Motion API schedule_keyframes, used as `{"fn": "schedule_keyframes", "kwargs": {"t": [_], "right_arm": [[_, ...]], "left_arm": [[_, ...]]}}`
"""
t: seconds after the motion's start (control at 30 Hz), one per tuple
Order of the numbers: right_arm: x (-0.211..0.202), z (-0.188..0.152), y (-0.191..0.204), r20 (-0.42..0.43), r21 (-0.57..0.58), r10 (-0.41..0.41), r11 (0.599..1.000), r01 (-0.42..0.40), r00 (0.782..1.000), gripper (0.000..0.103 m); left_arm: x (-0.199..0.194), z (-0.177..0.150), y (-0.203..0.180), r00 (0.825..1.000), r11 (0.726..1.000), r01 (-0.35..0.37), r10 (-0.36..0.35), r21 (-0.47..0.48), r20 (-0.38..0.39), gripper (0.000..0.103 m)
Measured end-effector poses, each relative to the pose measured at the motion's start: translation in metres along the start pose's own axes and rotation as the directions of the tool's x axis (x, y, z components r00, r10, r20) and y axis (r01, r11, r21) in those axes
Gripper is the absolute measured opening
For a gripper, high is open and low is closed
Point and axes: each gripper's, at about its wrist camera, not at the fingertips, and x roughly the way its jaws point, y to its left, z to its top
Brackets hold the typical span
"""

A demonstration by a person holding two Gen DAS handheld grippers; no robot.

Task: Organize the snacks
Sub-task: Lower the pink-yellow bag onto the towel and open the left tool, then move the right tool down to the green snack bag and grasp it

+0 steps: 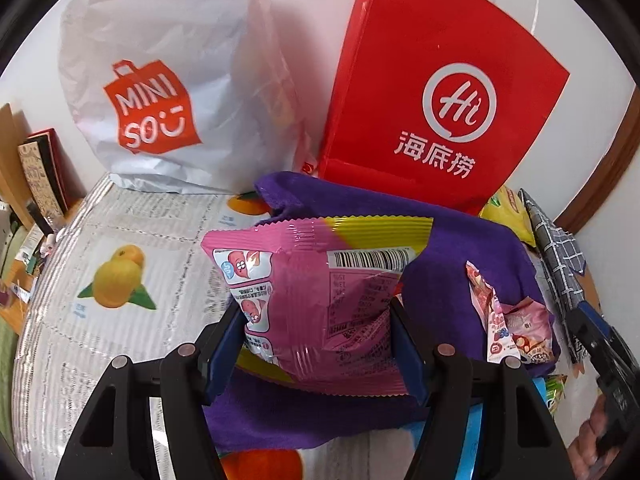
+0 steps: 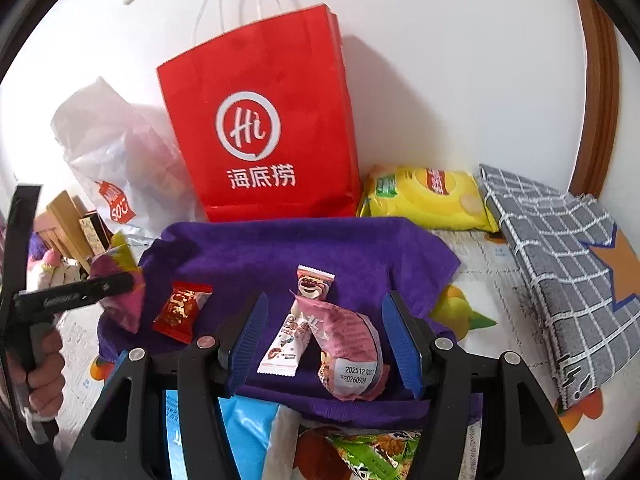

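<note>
My left gripper [image 1: 320,320] is shut on a pink and yellow snack bag [image 1: 316,288], its blue pads pressing both sides and holding it above the purple cloth [image 1: 460,248]. In the right wrist view, my right gripper [image 2: 324,340] stands open just over the cloth [image 2: 280,248]. A round pink packet [image 2: 352,348] and a white stick packet [image 2: 286,344] lie between its pads untouched. A red candy [image 2: 182,312] and a small bear packet [image 2: 314,282] lie on the cloth nearby. The held bag [image 2: 120,304] shows at the left.
A red paper bag [image 2: 260,120] and a white plastic bag [image 1: 168,80] stand against the wall. A yellow chips bag [image 2: 428,196] and grey checked fabric [image 2: 560,280] lie to the right. Blue [image 2: 248,432] and green packets [image 2: 372,452] sit near the front edge.
</note>
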Motion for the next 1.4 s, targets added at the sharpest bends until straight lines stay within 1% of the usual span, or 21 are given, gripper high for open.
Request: {"fn": "schedule_keyframes", "kwargs": {"t": [0.1, 0.17, 0.2, 0.27, 0.33, 0.37, 0.47, 0.57, 0.67, 0.73, 0.77, 0.87, 0.93, 1.03, 1.1, 1.2, 1.27, 1.4], "right_arm": [[-0.005, 0.001, 0.005, 0.015, -0.018, 0.003, 1.0, -0.002, 1.0, 0.06], [-0.008, 0.001, 0.007, 0.022, -0.026, 0.004, 1.0, -0.003, 1.0, 0.06], [-0.008, 0.001, 0.007, 0.024, -0.028, 0.003, 1.0, -0.002, 1.0, 0.06], [-0.01, 0.001, 0.008, 0.028, -0.03, 0.0, 1.0, 0.001, 1.0, 0.06], [-0.009, 0.001, 0.007, 0.024, -0.023, 0.0, 1.0, 0.001, 1.0, 0.061], [-0.008, 0.001, 0.007, 0.017, -0.015, -0.001, 1.0, 0.001, 1.0, 0.064], [-0.007, 0.0, 0.005, 0.009, -0.01, 0.0, 1.0, 0.001, 1.0, 0.065], [-0.015, 0.001, 0.008, 0.026, -0.042, -0.021, 0.999, 0.022, 0.999, 0.064], [-0.026, 0.002, 0.011, 0.045, -0.087, -0.011, 0.996, 0.015, 0.999, 0.064], [-0.036, -0.003, 0.008, 0.07, -0.084, -0.063, 0.994, 0.069, 0.996, 0.064], [-0.039, -0.005, 0.006, 0.071, -0.078, -0.071, 0.994, 0.076, 0.995, 0.064], [-0.046, -0.014, -0.008, 0.014, -0.042, -0.074, 0.996, 0.075, 0.997, 0.064], [-0.049, -0.023, -0.017, -0.006, -0.029, -0.09, 0.996, 0.09, 0.996, 0.065], [-0.049, -0.041, -0.026, -0.036, -0.03, -0.093, 0.995, 0.092, 0.995, 0.07], [-0.046, -0.053, -0.032, -0.046, -0.017, -0.084, 0.996, 0.083, 0.995, 0.071], [-0.041, -0.071, -0.04, -0.038, 0.03, -0.041, 0.999, 0.042, 0.998, 0.071], [-0.033, -0.074, -0.042, -0.085, 0.042, -0.055, 0.997, 0.059, 0.995, 0.071], [-0.026, -0.076, -0.038, -0.105, 0.033, -0.051, 0.998, 0.054, 0.993, 0.071]], "left_arm": [[0.007, -0.005, -0.008, 0.999, 0.999, -0.038, 0.038, 0.032, -0.004, 0.067], [0.009, -0.008, -0.012, 0.999, 0.998, -0.038, 0.039, 0.049, -0.015, 0.072], [0.009, -0.008, -0.013, 0.999, 0.998, -0.031, 0.032, 0.049, -0.017, 0.074], [0.005, -0.008, -0.012, 1.0, 0.999, -0.024, 0.024, 0.037, -0.007, 0.082], [-0.003, -0.01, -0.008, 1.0, 0.999, -0.016, 0.016, 0.028, 0.016, 0.083], [-0.007, -0.012, -0.006, 1.0, 1.0, -0.018, 0.018, 0.025, 0.021, 0.083], [-0.015, -0.018, 0.001, 0.999, 0.999, -0.019, 0.018, 0.027, 0.035, 0.083], [-0.026, -0.027, 0.007, 0.998, 0.999, -0.024, 0.021, 0.045, 0.053, 0.083], [-0.036, -0.038, 0.011, 0.997, 0.997, -0.037, 0.032, 0.062, 0.075, 0.083], [-0.04, -0.045, 0.011, 0.995, 0.995, -0.064, 0.058, 0.076, 0.077, 0.083], [-0.041, -0.049, 0.012, 0.995, 0.994, -0.072, 0.065, 0.087, 0.081, 0.083], [-0.042, -0.059, 0.014, 0.994, 0.989, -0.092, 0.083, 0.12, 0.078, 0.083], [-0.042, -0.061, 0.016, 0.994, 0.988, -0.092, 0.084, 0.12, 0.071, 0.083], [-0.048, -0.061, 0.018, 0.996, 0.993, -0.057, 0.049, 0.107, 0.072, 0.083], [-0.052, -0.061, 0.02, 0.996, 0.995, -0.038, 0.031, 0.094, 0.08, 0.083], [-0.055, -0.062, 0.023, 0.996, 0.997, -0.008, 0.002, 0.074, 0.085, 0.083], [-0.054, -0.063, 0.025, 0.997, 0.998, -0.003, -0.002, 0.059, 0.08, 0.083], [-0.048, -0.064, 0.026, 0.999, 0.999, 0.01, -0.012, 0.042, 0.042, 0.083]]}}
